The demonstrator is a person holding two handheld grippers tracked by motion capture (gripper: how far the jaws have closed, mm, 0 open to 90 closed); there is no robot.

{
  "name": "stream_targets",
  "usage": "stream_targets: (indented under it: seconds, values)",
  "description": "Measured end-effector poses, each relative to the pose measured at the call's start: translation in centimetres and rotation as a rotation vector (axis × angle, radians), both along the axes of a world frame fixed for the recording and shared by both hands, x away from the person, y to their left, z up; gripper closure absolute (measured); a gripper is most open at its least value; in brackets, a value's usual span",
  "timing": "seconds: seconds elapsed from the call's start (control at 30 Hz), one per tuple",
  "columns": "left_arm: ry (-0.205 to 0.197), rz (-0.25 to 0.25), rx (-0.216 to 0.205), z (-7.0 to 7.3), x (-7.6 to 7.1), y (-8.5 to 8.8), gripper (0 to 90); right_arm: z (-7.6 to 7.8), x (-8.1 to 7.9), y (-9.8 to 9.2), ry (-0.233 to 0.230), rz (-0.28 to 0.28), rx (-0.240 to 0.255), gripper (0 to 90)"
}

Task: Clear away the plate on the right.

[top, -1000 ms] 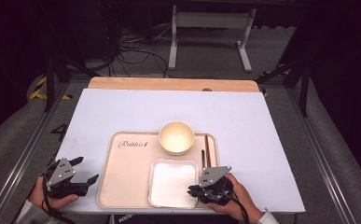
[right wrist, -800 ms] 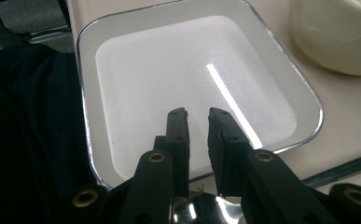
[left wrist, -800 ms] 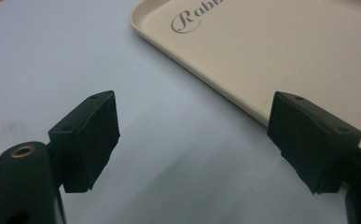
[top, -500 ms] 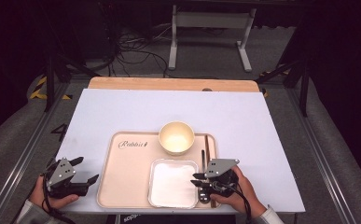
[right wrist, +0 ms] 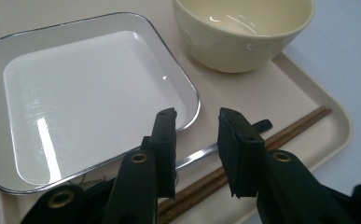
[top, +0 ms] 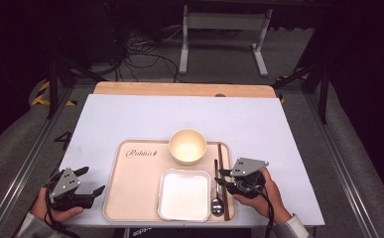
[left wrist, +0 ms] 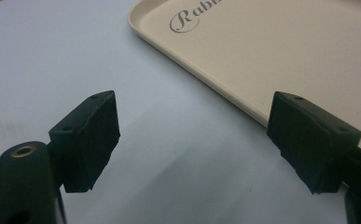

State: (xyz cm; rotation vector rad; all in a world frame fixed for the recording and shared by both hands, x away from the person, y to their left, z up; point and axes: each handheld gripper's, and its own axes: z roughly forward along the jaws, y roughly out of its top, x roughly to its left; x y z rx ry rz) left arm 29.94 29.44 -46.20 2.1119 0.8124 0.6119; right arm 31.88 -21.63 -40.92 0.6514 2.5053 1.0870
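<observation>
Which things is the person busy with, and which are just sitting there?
Busy with: metal spoon with black handle, brown wooden chopsticks, beige plastic tray, right tool.

Just sitting: cream round bowl, white square plate, left tool.

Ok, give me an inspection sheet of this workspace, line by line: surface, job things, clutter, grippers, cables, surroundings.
Surface: white table top, wooden strip along its far edge.
Job's things: beige tray holds a cream bowl, a white square plate, a spoon and brown chopsticks along its right side.
Clutter: nothing seen.
Grippers: left gripper open, beside the tray, nothing between its jaws. Right gripper has just been opening; it stands above the spoon's handle, pads not pressing.
Cables: one trails from the right gripper; more lie on the floor beyond.
Surroundings: dark room, grey metal stand behind.
</observation>
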Motion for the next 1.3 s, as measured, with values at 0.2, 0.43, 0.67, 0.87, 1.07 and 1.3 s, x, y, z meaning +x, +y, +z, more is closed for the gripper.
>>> stream_targets:
  seconds: [0.2, 0.43, 0.67, 0.87, 1.07, 1.3]
  values:
    - [0.0, -0.002, 0.002, 0.0, 0.1, 0.0, 17.7, 0.4, 0.3, -1.1, -0.041, -0.043, 0.023, 59.7]
    - [-0.004, -0.001, -0.003, 0.1, 0.0, 0.0, 17.8, 1.2, 0.2, -2.6, -0.097, -0.091, 0.017, 49.8]
    - [-0.002, -0.004, -0.004, 0.1, 0.1, -0.1, 17.7, 1.6, 0.0, -4.7, -0.127, -0.162, 0.033, 43.8]
    - [0.001, -0.002, -0.008, 0.0, 0.2, -0.1, 17.8, 2.0, -0.2, -6.9, -0.144, -0.234, 0.039, 37.3]
    - [0.002, -0.012, -0.009, 0.1, 0.6, -0.4, 17.8, 1.6, -0.6, -8.6, -0.132, -0.285, 0.04, 30.0]
    - [-0.003, -0.021, -0.02, 0.1, 1.0, -0.7, 17.8, 0.3, -1.2, -9.9, -0.138, -0.259, 0.065, 20.7]
